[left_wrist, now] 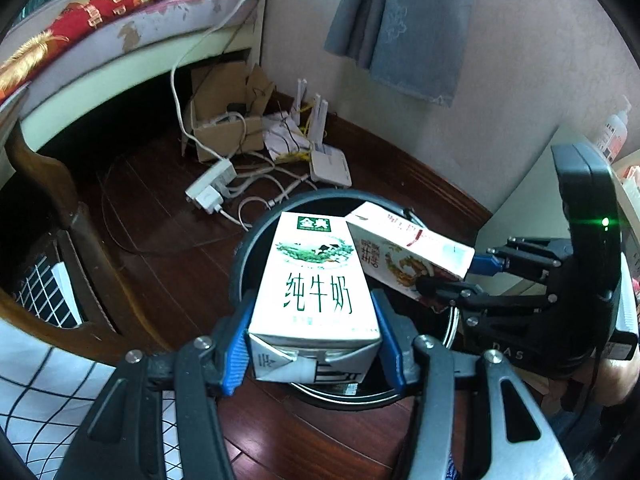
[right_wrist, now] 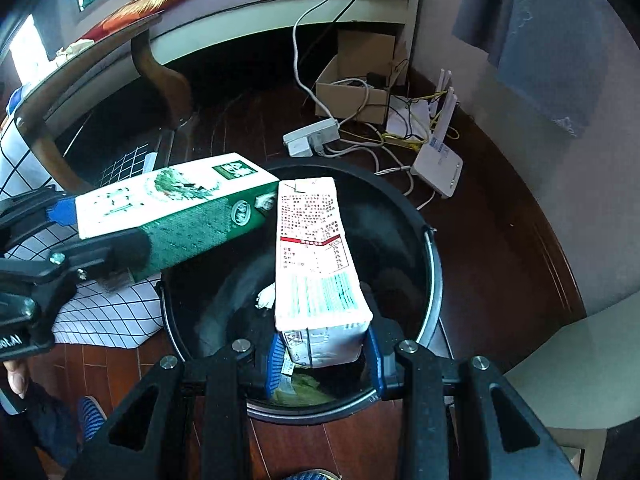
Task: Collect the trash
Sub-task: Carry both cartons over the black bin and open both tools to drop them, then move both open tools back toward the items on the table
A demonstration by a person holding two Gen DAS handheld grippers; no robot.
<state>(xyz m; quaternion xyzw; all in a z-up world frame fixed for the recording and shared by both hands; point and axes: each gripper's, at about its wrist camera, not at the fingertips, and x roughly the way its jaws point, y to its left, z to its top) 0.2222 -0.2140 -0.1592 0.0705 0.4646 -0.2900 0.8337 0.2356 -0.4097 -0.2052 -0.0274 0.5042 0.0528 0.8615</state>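
The left tool (left_wrist: pixel 314 344) held a green-and-white milk carton (left_wrist: pixel 316 280) by its sides, blue pads pressed on either flank, the carton angled down over the mouth of a round black trash bin (left_wrist: pixel 256 236) on the dark wooden floor (left_wrist: pixel 168 264). The right tool (right_wrist: pixel 324 356) gripped a second carton (right_wrist: pixel 316 256), white with red and teal print, also clamped between its pads and tilted down into the same bin. In the right wrist view the far ends of the two cartons nearly met above the bin's opening; whether they touched could not be told. Inside the bin lay some crumpled white scrap (right_wrist: pixel 266 296) and greenish refuse (right_wrist: pixel 304 390). Beyond the bin, a white router (left_wrist: pixel 330 164), a power strip (left_wrist: pixel 210 188) and tangled cables lay on the floor beside an open cardboard box (left_wrist: pixel 228 136), near the wall. A bed (left_wrist: pixel 120 20) with a red patterned cover stood to the left.
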